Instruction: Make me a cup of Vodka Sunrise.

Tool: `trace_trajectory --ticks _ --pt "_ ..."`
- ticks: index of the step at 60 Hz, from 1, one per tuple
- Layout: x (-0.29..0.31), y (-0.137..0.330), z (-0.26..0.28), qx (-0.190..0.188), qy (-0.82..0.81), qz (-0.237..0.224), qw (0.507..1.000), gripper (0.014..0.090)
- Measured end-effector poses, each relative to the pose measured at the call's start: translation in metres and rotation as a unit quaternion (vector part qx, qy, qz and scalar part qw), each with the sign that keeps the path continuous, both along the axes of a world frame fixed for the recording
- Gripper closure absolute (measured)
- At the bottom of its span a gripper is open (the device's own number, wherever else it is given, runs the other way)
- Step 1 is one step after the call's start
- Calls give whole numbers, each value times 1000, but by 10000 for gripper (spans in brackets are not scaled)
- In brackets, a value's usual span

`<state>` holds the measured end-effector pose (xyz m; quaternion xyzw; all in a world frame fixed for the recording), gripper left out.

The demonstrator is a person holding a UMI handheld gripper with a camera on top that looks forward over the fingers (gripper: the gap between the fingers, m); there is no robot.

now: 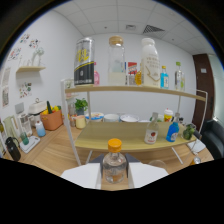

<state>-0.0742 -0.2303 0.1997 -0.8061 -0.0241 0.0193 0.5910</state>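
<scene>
The gripper's fingers are swallowed by the black mask at 6 o'clock, which also cuts off the base of the yellow-capped bottle [114,165]. Labels on the top-shelf bottles [116,61] at 12 o'clock are too blurred to read.

The room is brightly and evenly lit from ceiling panels [131,27] overhead, with soft, faint shadows under the shelf [135,90]. Strong fisheye distortion bends the shelf and walls, and a black vignette rings the view. Everything looks slightly soft; bottles on the shelf show mild glare.
</scene>
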Motion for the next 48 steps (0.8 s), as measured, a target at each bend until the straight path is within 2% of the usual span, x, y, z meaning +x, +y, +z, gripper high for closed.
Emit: trace_trajectory --ticks 13,26,34,48 --pt "-9 -13 -63 -37 17 2 999 695" --pt "-5 9 -112 -52 15 -12 998 697" --pt "-3 21 -143 -74 12 -21 997 696" --pt "-5 28 -170 -104 7 -18 994 695"
